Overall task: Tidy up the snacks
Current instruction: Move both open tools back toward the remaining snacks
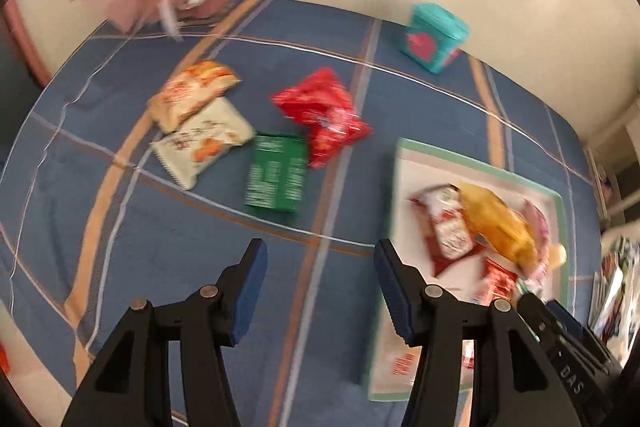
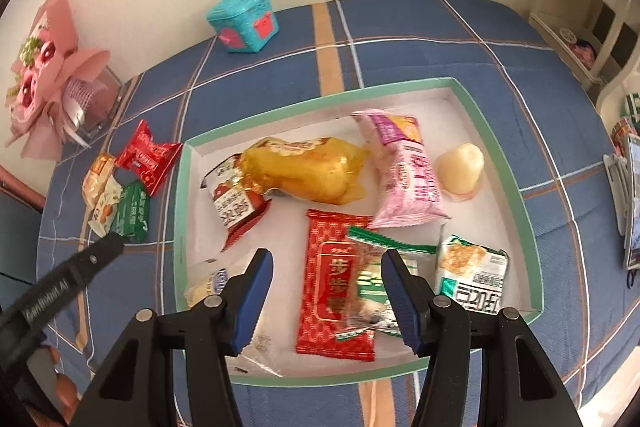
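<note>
A shallow white box with a green rim holds several snack packets, among them a yellow one, a pink one and a red one. My right gripper is open and empty above the box's near side. On the blue cloth left of the box lie a red packet, a green packet, a white packet and an orange-white packet. My left gripper is open and empty, hovering short of the green packet. The box also shows in the left wrist view.
A teal tin stands at the back by the wall, also seen in the right wrist view. A pink bouquet sits at the back left. Shelves and clutter lie past the table's right edge.
</note>
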### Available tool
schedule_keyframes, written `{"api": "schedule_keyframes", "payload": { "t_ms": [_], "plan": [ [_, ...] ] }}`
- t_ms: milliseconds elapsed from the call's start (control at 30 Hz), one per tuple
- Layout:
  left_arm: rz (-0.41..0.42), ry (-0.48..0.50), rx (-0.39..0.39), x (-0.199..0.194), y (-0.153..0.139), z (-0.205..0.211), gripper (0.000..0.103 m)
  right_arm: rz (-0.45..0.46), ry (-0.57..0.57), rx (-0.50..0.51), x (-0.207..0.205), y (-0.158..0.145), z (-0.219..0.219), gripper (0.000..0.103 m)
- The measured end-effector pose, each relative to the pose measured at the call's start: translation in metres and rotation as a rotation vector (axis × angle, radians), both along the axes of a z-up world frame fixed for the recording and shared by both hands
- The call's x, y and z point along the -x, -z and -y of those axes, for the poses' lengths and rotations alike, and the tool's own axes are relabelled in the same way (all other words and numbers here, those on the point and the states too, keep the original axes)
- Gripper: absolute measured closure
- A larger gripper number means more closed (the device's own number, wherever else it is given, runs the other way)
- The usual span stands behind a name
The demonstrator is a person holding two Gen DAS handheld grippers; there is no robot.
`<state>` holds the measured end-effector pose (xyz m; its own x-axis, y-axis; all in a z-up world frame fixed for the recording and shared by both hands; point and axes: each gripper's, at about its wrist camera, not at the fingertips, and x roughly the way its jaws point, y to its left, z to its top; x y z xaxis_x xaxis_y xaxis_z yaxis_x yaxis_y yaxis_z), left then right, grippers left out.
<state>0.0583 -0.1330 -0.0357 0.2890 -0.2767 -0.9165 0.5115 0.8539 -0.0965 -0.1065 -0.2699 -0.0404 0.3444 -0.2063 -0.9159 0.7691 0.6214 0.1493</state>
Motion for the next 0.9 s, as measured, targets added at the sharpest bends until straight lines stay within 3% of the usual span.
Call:
{"api": "schedule_keyframes", "payload": {
  "t_ms": [300, 367, 400, 567, 700, 900],
  "plan": [
    [0.029, -0.060, -0.005, -0.025, -0.008, -0.027, 0.039, -0.007, -0.053, 0.013, -0.024, -0.002, -0.020, 0.043],
    [0.049, -0.075, -0.019, -0.027, -0.007, -0.030, 0.020, -0.010, -0.065, 0.031, -0.030, -0.003, -0.024, 0.039],
    [0.061, -0.086, -0.029, -0.029, -0.007, -0.032, 0.017, -0.013, -0.069, 0.041, -0.032, -0.003, -0.026, 0.034],
    [0.095, -0.110, -0.058, -0.035, -0.002, -0.036, 0.009, -0.019, -0.093, 0.069, -0.041, -0.001, -0.032, 0.015],
    [0.128, -0.111, -0.066, -0.039, -0.002, -0.036, 0.009, -0.021, -0.096, 0.088, -0.046, 0.002, -0.032, 0.000],
    [0.154, -0.113, -0.059, -0.046, -0.003, -0.041, 0.008, 0.004, -0.115, 0.154, -0.054, -0.003, -0.039, 0.000]
  ]
}}
